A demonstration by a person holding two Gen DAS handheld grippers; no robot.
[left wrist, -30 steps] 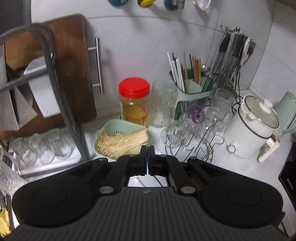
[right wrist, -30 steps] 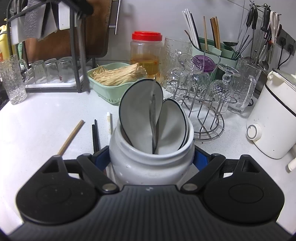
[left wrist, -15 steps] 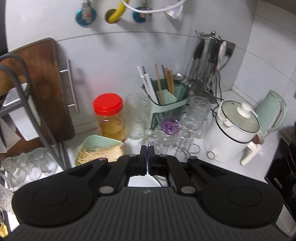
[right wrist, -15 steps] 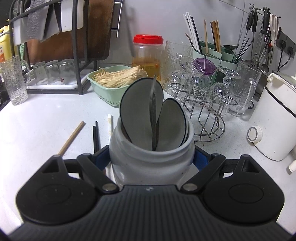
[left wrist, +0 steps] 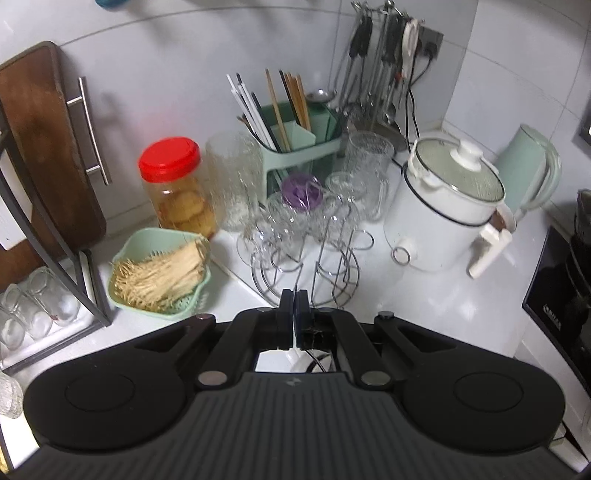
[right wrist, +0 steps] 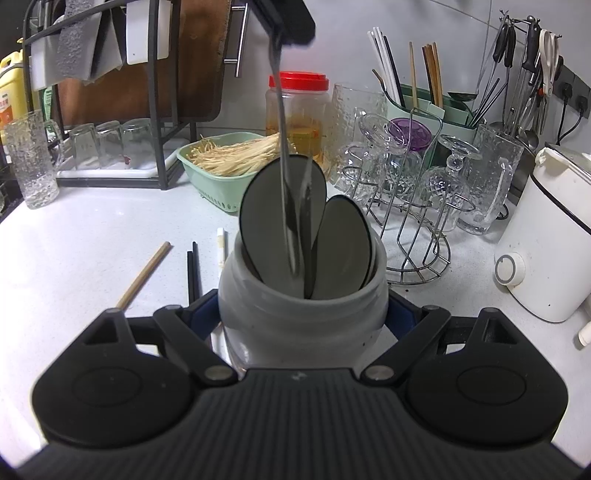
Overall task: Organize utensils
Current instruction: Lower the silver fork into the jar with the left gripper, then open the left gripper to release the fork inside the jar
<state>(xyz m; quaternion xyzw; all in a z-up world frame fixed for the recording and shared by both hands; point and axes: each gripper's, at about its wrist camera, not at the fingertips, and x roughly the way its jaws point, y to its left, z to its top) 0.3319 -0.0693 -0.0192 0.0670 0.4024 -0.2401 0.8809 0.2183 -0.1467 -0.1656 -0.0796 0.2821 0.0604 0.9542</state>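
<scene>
Our right gripper (right wrist: pixel 303 314) clamps a white ceramic jar (right wrist: pixel 301 325) on the counter (right wrist: pixel 74 251); two flat oval utensils (right wrist: pixel 273 218) stand in it. Our left gripper (right wrist: pixel 286 18), jaws pressed together, pinches the top of one blurred metal utensil (right wrist: pixel 282 147) whose lower end dips into the jar's mouth. Left of the jar lie four loose chopsticks: one wooden (right wrist: pixel 146 273), two black (right wrist: pixel 194 273), one white (right wrist: pixel 220 245). Behind stands one green chopstick holder (left wrist: pixel 299 147).

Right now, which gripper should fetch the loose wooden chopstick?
Left gripper, after releasing its steel utensil. Right gripper is clamped on the grey ceramic jar; the wooden chopstick lies to its left.
</scene>
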